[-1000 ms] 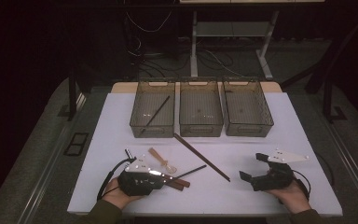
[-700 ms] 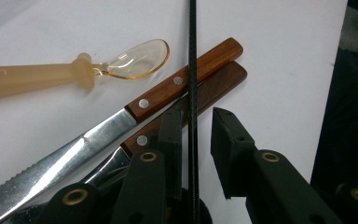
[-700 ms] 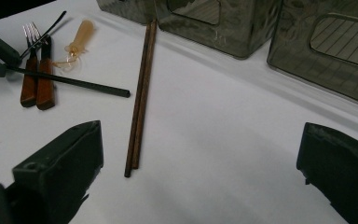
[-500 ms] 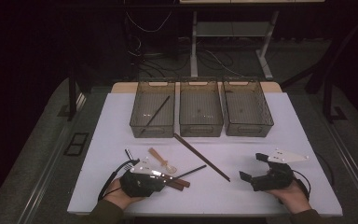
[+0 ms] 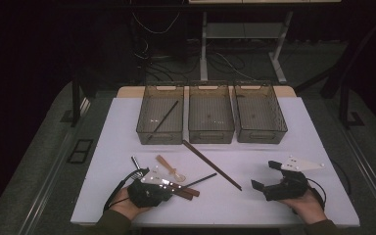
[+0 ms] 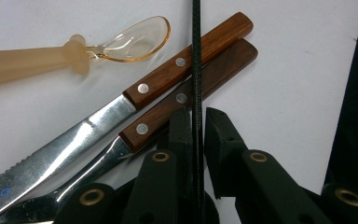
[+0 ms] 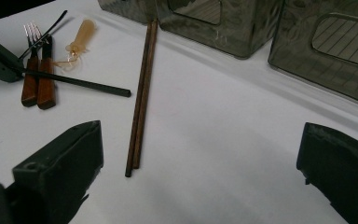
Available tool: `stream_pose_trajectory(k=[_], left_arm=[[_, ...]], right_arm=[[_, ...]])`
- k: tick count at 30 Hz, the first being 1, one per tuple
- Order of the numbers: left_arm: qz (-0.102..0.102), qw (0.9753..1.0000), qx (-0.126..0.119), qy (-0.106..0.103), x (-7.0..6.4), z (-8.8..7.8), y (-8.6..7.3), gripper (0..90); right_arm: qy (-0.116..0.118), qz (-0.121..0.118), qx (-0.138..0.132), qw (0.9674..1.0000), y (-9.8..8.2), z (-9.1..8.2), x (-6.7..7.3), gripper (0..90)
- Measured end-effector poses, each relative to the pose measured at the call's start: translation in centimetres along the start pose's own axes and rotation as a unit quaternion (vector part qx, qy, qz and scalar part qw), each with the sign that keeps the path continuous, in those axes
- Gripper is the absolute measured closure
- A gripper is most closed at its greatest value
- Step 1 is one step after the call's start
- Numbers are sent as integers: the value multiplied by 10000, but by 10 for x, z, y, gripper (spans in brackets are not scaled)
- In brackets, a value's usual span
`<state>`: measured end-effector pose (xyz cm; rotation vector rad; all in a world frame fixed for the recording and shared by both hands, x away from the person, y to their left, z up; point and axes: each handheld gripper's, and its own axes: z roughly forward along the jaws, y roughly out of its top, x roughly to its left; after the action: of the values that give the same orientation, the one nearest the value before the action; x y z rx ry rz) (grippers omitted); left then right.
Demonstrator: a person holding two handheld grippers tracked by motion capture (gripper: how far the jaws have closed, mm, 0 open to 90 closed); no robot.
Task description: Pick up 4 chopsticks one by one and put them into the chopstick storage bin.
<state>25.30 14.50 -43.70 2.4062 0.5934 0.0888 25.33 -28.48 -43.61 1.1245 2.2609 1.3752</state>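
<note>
My left gripper [image 5: 172, 188] sits at the front left of the white table, shut on a thin black chopstick [image 6: 196, 56] that runs straight out between its jaws. That chopstick [image 5: 201, 179] crosses two wooden-handled pieces, a knife [image 6: 186, 58] and a fork [image 6: 205, 77], and its tip [image 7: 79, 83] points to the right. A translucent amber spoon [image 5: 169, 167] lies just beyond them. A pair of brown chopsticks [image 5: 210, 164] lies diagonally mid-table. My right gripper [image 5: 265, 175] rests at the front right, open and holding nothing, its jaws facing the brown pair [image 7: 140, 98].
Three smoky plastic bins stand in a row at the back: left [image 5: 144, 128], middle [image 5: 210, 133], right [image 5: 276, 125]. A second black chopstick [image 5: 164, 120] lies in the left bin. The table's front edge runs just under both hands.
The left gripper has edged slightly to the right at the black chopstick. The right gripper and the other utensils have stayed where they were.
</note>
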Motion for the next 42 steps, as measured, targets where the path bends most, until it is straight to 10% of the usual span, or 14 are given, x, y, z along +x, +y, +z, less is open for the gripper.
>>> stream_pose_trajectory(k=[19, 42], left_arm=[[4, 10000, 42, -7, -1, 0, 2, 847], [-167, 9975, -689, 61, 5, -22, 4, 847]], right_arm=[[24, -4, 7, 10000, 0, 0, 0, 7], [33, 4, 12, 10000, 0, 1, 0, 7]])
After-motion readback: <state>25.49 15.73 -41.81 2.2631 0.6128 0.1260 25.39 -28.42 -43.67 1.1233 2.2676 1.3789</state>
